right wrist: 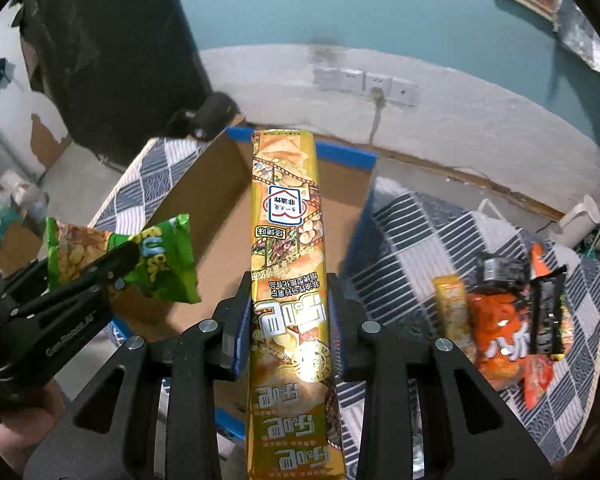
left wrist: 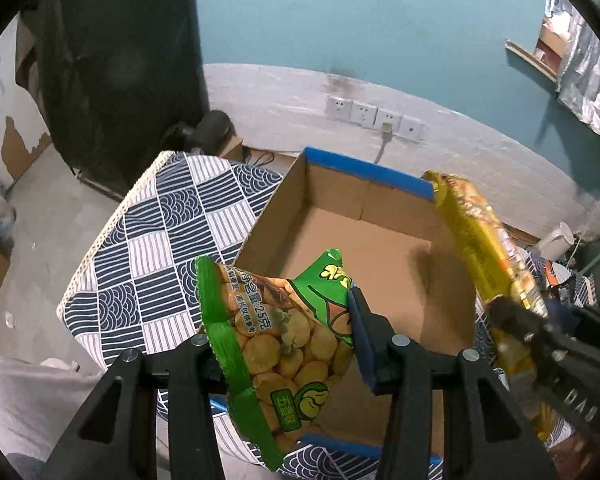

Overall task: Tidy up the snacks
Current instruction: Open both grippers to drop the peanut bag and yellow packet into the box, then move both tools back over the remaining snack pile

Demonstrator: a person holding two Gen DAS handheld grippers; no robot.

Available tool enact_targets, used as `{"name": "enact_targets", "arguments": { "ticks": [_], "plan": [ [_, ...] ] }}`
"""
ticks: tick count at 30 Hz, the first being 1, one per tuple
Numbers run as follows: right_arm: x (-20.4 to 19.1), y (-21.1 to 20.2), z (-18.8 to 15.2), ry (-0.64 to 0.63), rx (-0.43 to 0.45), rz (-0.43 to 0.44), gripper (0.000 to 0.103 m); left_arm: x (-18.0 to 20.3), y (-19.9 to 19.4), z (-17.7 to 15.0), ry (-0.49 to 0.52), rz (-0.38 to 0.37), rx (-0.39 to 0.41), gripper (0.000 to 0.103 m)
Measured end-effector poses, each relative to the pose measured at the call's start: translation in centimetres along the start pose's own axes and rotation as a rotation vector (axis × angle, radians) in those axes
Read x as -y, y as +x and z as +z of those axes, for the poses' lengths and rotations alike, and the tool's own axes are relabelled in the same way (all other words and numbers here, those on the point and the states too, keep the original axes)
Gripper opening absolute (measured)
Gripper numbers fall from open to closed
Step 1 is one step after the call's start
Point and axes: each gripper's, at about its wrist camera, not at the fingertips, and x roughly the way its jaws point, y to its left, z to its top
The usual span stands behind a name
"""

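The left gripper (left wrist: 288,344) has its jaws clamped on a small green foil packet of broad beans (left wrist: 276,332), held in the air over the near left corner of a shallow open brown cardboard box with blue-taped rims (left wrist: 364,170). The packet's lower end runs out of the left wrist view, and the left-hand jaw is hidden behind it. The right gripper (right wrist: 288,320) has its jaws pressed together on a long gold crisp packet (right wrist: 288,264), which points forward above the box; its near end is cut off at the bottom edge of the right wrist view.

The box floor (left wrist: 364,256) lies bare and open beneath both packets. The box sits on a surface draped in a navy and white patchwork-print cloth (left wrist: 156,248); the cloth's left edge drops to a grey floor. On the cloth to the right of the box lies a heap of orange, yellow and black snack packets (right wrist: 504,328), blurred, their printing hard to make out. Part of a hand (right wrist: 16,428) shows at the lower left edge of the right wrist view.
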Motion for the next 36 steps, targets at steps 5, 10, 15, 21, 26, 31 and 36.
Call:
{"name": "enact_targets", "arguments": {
  "ticks": [5, 10, 15, 21, 26, 31, 36],
  "plan": [
    [-1.0, 1.7, 0.4, -0.014, -0.032, 0.012, 0.031, 0.1, 1.0, -0.1, -0.002, -0.010, -0.027, 0.047],
    [-0.9, 3.0, 0.7, -0.005, -0.055, 0.012, 0.032, -0.3, 1.7, -0.3, -0.008, -0.009, -0.044, 0.047],
    [-1.0, 3.5, 0.9, 0.027, -0.067, 0.040, 0.047, -0.3, 1.7, -0.3, 0.006, 0.039, -0.038, 0.055],
    [-0.7, 2.7, 0.9, 0.024, -0.048, 0.025, 0.058, -0.1, 1.6, -0.5, 0.019, 0.052, -0.046, 0.066],
    [0.8, 1.4, 0.7, 0.051, -0.034, 0.019, 0.063, 0.7, 1.1, -0.6, 0.028, 0.043, -0.041, 0.072],
    [2.6, 0.0, -0.1, 0.051, -0.020, -0.012, 0.064, 2.5, 0.2, -0.8, 0.056, 0.017, -0.033, 0.072],
    [5.2, -1.2, -1.5, 0.080, -0.019, -0.036, 0.064, 5.1, -1.2, -1.2, 0.094, -0.018, -0.019, 0.072]
  ]
}}
